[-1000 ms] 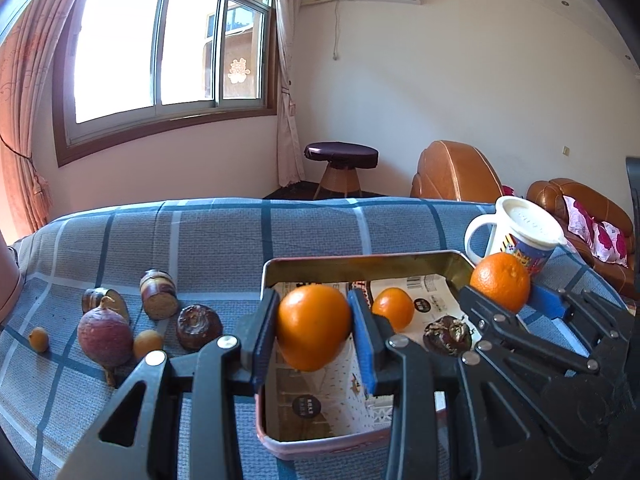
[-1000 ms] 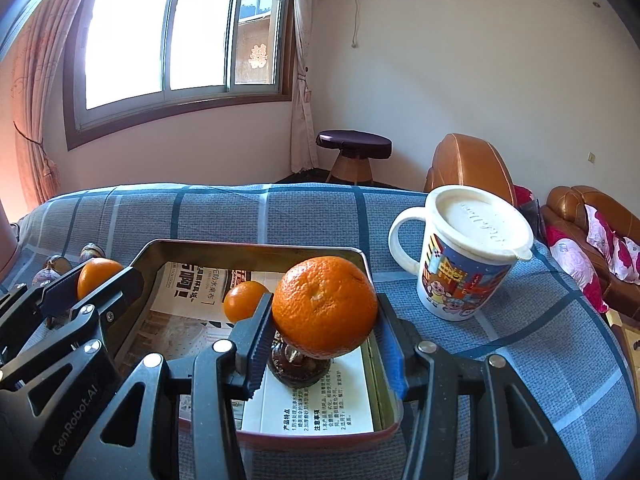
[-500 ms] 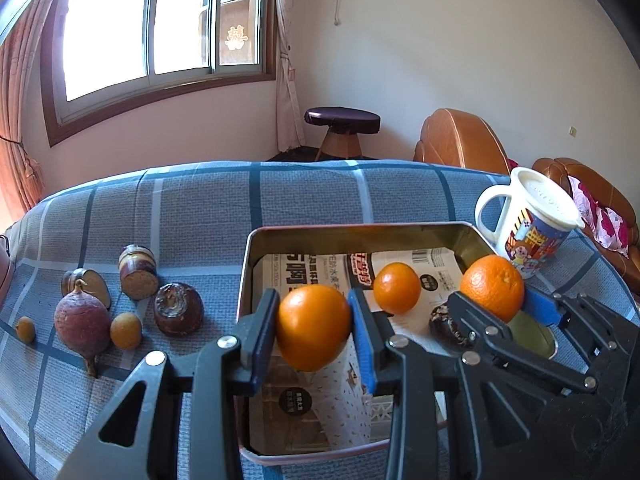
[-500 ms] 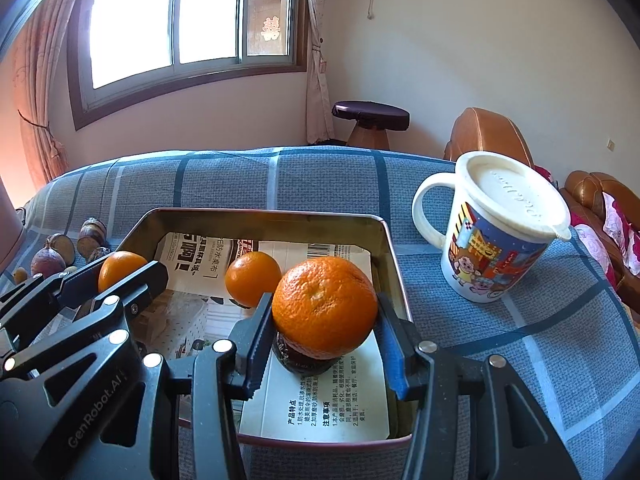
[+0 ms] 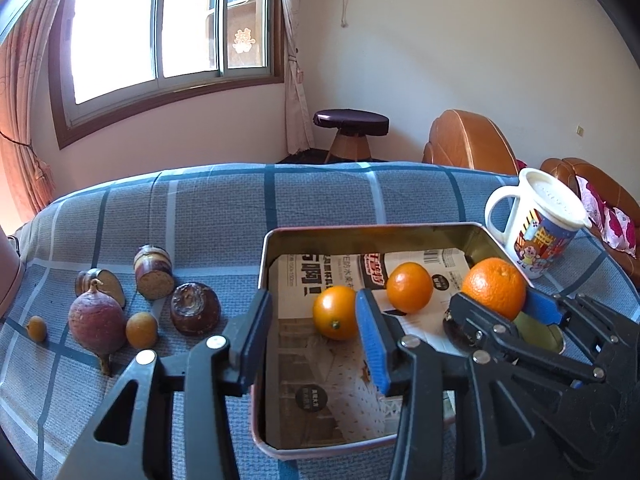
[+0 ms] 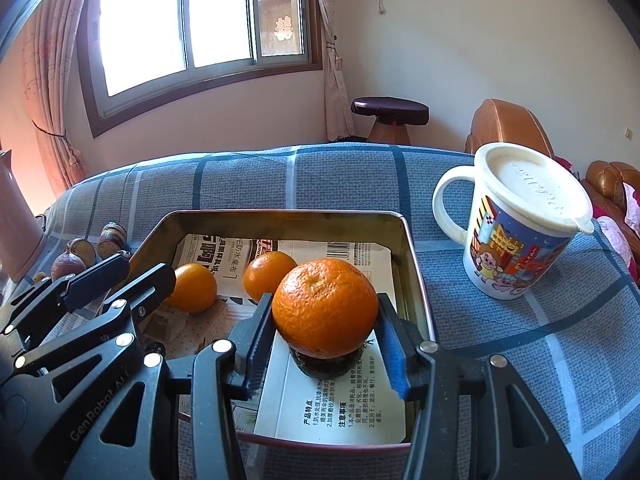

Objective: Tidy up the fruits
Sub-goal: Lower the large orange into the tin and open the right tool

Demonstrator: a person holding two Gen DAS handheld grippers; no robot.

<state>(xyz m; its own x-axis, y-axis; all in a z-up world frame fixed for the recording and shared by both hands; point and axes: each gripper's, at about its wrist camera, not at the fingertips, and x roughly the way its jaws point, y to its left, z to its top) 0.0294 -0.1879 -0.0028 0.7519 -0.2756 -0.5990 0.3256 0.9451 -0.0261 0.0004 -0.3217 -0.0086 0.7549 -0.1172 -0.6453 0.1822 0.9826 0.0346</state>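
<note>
Left gripper [image 5: 310, 336] jaws have just been opening; its orange [image 5: 335, 312] is released onto the tin tray [image 5: 372, 229] liner. Right gripper [image 6: 326, 342] is clamped on a mandarin [image 6: 325, 314] over the tray. Beyond, a third orange [image 5: 409, 287] is in place; loose fruit [image 5: 97, 325] is left on the cloth

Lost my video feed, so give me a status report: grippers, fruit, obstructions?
Left gripper jaws just opened, its orange released in the tin tray. Right gripper shut on the big orange, above a dark fruit directly beneath.
</note>
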